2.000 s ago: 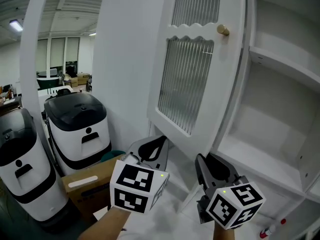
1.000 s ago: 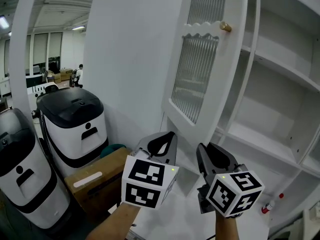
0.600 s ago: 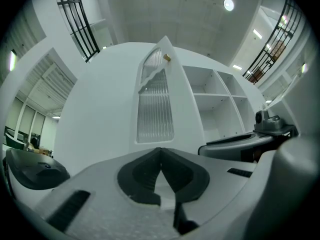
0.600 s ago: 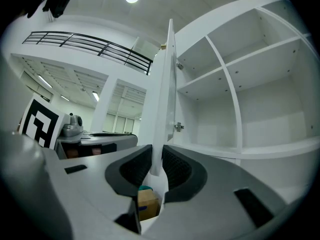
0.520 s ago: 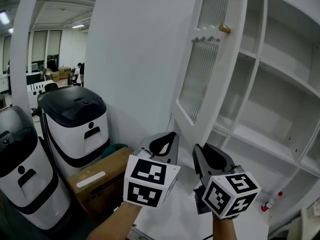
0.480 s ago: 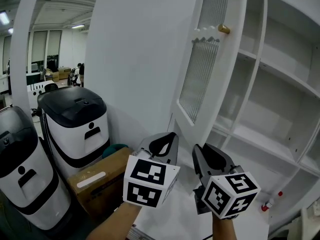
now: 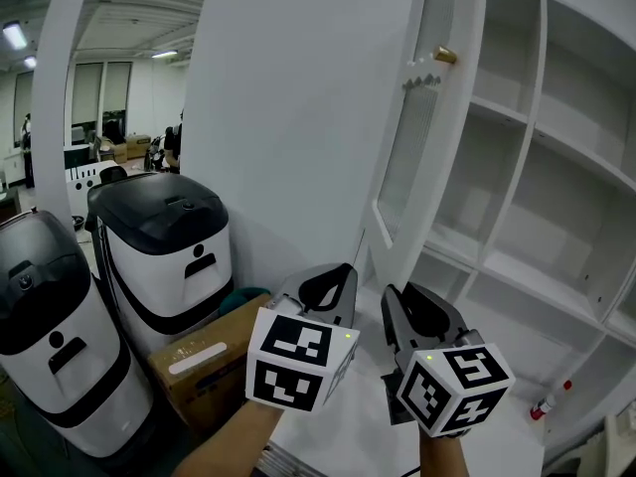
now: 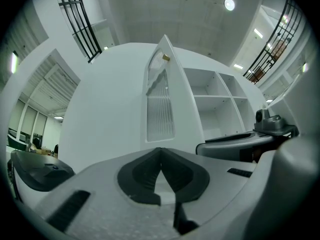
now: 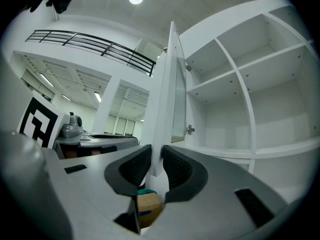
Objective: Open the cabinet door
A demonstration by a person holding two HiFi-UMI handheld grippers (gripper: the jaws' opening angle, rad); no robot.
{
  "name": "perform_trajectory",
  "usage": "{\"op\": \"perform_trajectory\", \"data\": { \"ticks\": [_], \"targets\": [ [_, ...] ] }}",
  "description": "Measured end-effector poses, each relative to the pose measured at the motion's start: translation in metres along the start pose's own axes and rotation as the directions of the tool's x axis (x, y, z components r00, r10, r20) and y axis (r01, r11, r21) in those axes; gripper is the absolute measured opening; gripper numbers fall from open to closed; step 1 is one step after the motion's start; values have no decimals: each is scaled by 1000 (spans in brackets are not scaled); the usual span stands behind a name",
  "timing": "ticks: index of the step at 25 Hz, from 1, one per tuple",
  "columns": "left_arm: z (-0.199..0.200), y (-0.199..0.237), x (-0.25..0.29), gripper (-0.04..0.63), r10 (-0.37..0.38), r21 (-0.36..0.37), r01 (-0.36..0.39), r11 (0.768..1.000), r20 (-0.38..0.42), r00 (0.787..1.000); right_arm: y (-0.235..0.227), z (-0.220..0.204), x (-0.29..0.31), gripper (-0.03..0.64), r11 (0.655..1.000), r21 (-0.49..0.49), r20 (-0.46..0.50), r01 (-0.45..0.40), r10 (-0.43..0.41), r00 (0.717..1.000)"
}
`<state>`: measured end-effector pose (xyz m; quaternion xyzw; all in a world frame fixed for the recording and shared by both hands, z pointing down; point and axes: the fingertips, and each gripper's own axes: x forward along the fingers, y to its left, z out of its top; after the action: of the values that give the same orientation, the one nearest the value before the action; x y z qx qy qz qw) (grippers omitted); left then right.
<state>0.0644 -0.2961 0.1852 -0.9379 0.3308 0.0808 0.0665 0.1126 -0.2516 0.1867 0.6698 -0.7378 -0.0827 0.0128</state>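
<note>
one cabinet door [image 7: 422,137] — two claws [image 7: 343,271] [image 7: 391,298]

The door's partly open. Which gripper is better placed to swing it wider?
Right. On the right gripper the jaws have just been opening, with the cabinet door edge-on and lined up with their gap, untouched. The left gripper is shut and faces the door's front.

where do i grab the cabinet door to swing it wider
Grip the cabinet door by its free vertical edge, low down, coming straight at that edge with one jaw on each face. The door stands open almost edge-on to you, so it offers a thin, flat slab to straddle. The brass knob is small, round and high up, so probably a poorer hold.
</note>
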Motion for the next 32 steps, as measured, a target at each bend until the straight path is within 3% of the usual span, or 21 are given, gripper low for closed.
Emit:
{"op": "perform_trajectory", "data": {
  "ticks": [32],
  "targets": [
    [-3, 81, -55, 12, 141, 45, -140, 989, -22, 990, 91, 8, 68, 105, 994, -96, 88, -46, 55, 995]
  ]
}}
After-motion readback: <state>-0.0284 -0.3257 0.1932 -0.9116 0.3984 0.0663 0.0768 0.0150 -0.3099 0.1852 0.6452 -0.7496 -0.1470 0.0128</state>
